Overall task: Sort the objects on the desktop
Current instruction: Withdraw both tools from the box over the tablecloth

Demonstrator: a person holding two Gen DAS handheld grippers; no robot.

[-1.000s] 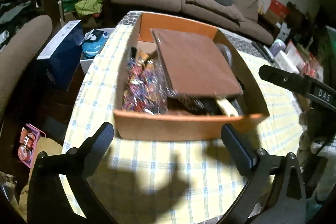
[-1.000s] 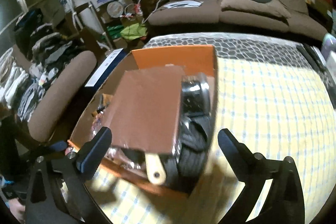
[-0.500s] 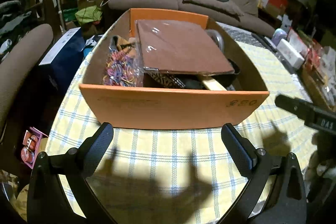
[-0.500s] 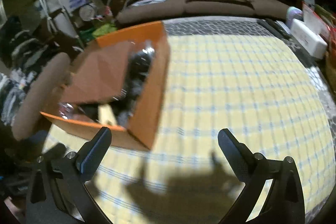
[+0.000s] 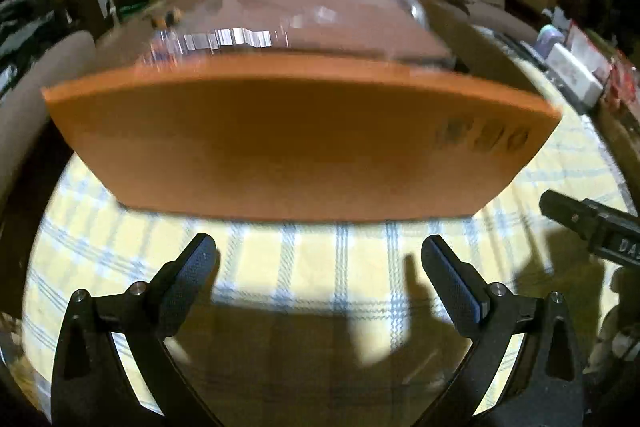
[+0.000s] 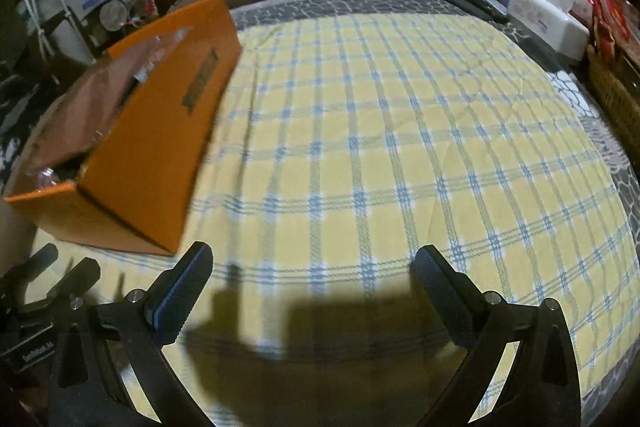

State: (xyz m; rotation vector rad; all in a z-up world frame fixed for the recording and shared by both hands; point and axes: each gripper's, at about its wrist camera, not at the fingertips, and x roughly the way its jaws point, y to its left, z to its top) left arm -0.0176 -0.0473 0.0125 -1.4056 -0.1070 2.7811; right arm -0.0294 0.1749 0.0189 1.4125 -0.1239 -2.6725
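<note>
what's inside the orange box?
In the orange box, a flat brown plastic-wrapped item lies on top. It and the near wall hide whatever sits underneath.

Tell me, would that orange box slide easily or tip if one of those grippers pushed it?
The orange box sits flat and wide on the checked cloth, so it would probably slide rather than tip. Things fill it to the rim, among them a brown board, so it is likely fairly heavy. The soft cloth may bunch up ahead of it.
</note>
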